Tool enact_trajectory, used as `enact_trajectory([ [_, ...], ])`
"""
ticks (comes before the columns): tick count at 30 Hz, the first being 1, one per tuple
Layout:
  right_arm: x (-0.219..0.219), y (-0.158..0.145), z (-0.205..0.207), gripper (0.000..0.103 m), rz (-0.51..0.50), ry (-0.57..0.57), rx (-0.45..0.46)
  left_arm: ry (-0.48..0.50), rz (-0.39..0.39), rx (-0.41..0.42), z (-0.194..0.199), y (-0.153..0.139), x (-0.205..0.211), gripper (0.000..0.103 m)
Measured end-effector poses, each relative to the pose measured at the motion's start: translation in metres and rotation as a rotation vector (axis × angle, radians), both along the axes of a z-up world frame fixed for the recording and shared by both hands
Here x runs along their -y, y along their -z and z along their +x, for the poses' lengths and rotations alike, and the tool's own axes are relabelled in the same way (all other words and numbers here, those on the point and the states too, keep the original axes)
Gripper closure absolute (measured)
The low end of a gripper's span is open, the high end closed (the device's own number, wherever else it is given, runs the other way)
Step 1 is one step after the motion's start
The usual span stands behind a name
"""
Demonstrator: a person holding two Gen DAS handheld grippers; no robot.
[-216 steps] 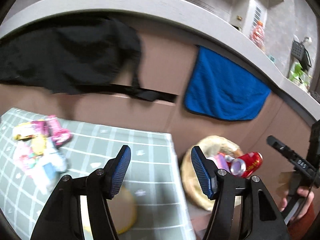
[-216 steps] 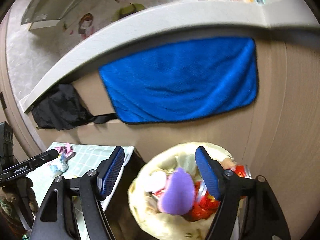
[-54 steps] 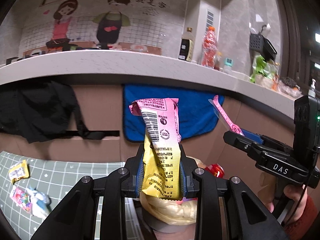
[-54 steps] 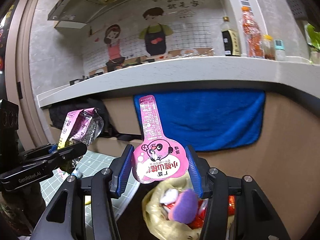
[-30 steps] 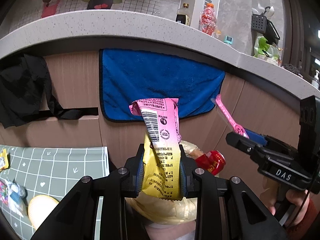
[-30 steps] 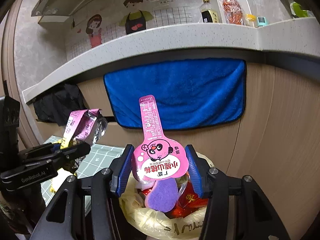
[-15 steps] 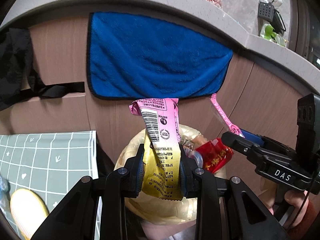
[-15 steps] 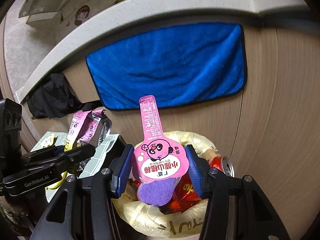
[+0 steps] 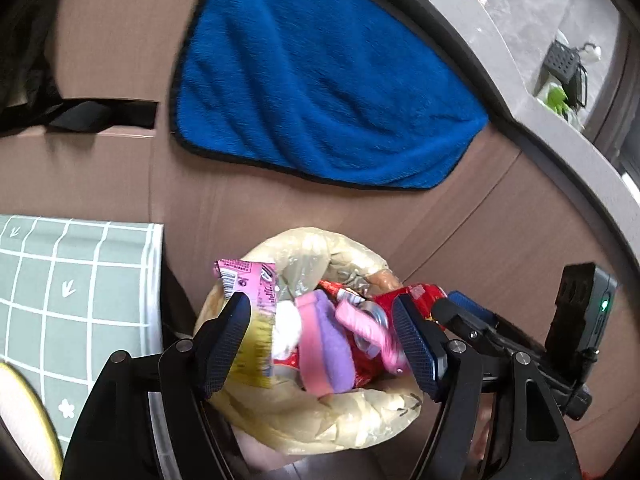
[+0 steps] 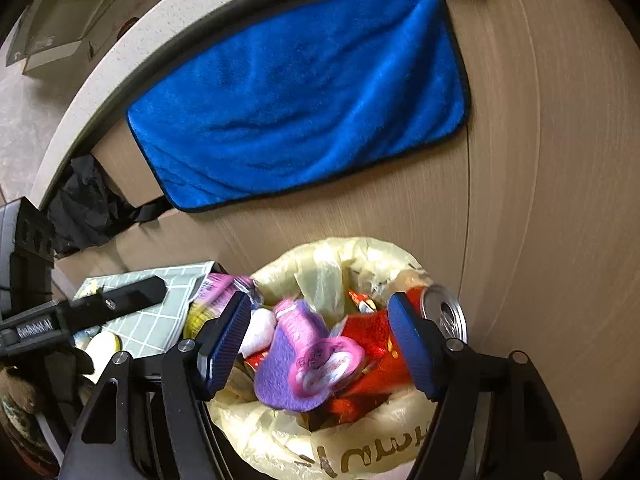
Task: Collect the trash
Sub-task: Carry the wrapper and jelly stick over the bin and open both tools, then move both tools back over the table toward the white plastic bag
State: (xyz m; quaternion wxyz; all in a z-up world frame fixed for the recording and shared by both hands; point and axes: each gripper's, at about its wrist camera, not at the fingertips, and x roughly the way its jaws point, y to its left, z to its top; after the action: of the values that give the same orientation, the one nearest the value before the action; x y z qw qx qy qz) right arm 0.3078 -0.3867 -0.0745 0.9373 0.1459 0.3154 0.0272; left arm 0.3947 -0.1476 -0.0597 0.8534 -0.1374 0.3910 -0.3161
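Observation:
A trash bin lined with a yellowish bag (image 9: pixel 316 420) (image 10: pixel 320 444) sits below both grippers. My left gripper (image 9: pixel 324 344) is open above it. The pink and yellow snack wrapper (image 9: pixel 252 320) is loose beside the left finger, over the bin's left rim; it also shows blurred in the right wrist view (image 10: pixel 212 296). My right gripper (image 10: pixel 320 344) is open above the bin. The pink lid-shaped wrapper (image 10: pixel 320 364) lies on a purple pouch (image 10: pixel 280 380) in the bin. A red can (image 10: pixel 432 312) lies at the bin's right side.
A blue towel (image 9: pixel 320 92) (image 10: pixel 304 100) hangs on the wooden counter front behind the bin. A table with a green checked cloth (image 9: pixel 60 288) stands left of the bin, with a yellow-rimmed plate (image 9: pixel 24 420) on it. A black garment (image 10: pixel 84 208) hangs further left.
Both grippers tilted down over the bin and opened. The snack wrapper left the left gripper and the pink lid wrapper left the right gripper; both now sit at or in the bin.

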Motion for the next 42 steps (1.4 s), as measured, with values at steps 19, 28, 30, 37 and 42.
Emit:
enact_trajectory([
  [19, -0.014, -0.017, -0.028, 0.034, -0.005, 0.017, 0.025, -0.196, -0.09, -0.023, -0.003, -0.004, -0.085, 0.03],
  [28, -0.066, -0.027, -0.032, 0.034, 0.006, -0.107, 0.074, -0.214, 0.056, 0.093, -0.045, -0.01, -0.139, 0.03],
  [30, -0.088, -0.028, -0.03, 0.034, -0.005, -0.148, 0.078, -0.249, 0.089, 0.104, -0.051, -0.007, -0.169, 0.03],
  [37, -0.166, -0.019, -0.011, 0.034, -0.011, -0.282, 0.031, -0.464, 0.096, 0.032, -0.051, 0.017, -0.281, 0.03],
  [42, -0.208, -0.015, -0.005, 0.034, 0.016, -0.319, 0.001, -0.495, 0.118, -0.022, -0.031, 0.046, -0.302, 0.03],
])
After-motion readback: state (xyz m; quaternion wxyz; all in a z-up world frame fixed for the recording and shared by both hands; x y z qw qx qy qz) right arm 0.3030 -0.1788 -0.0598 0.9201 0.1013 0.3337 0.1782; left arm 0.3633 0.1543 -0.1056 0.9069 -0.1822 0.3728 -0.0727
